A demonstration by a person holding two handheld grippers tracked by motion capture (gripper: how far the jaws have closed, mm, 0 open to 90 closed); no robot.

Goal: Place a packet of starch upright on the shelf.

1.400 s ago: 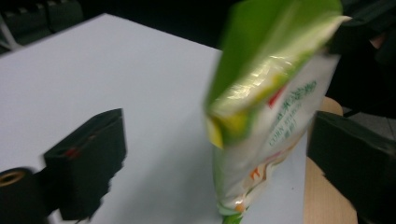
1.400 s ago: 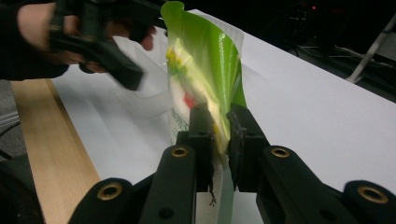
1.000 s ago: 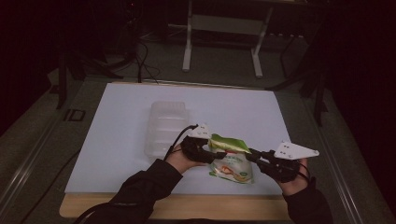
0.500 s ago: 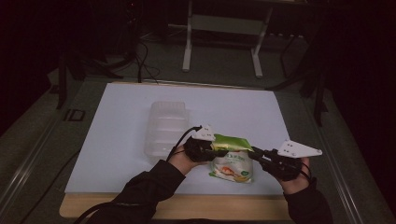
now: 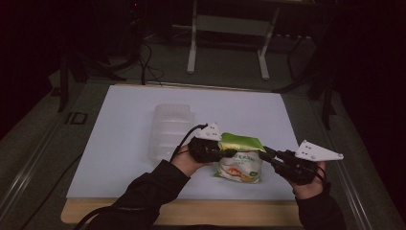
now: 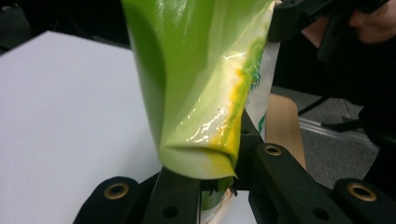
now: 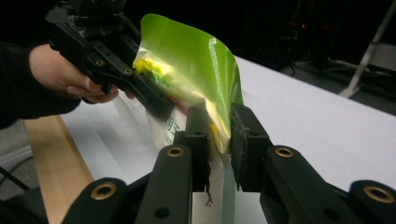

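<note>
A: Lower centre of the high view — item: snack bag [image 5: 238, 160], green top, white printed body. Location?

B: Held between both tools near the front edge of the white board [image 5: 119, 143]. Left gripper [image 5: 221, 153] is clamped on the bag's left top corner; right gripper [image 5: 266, 153] is pinched on its right top edge.

A: Change since a second ago?

B: Bag has risen and the green top now folds over; probably being pulled open.

A: Orientation?

B: Long axis roughly upright, top toward the frame's upper edge. Clear tray [image 5: 172, 129] sits upper left, apart.
</note>
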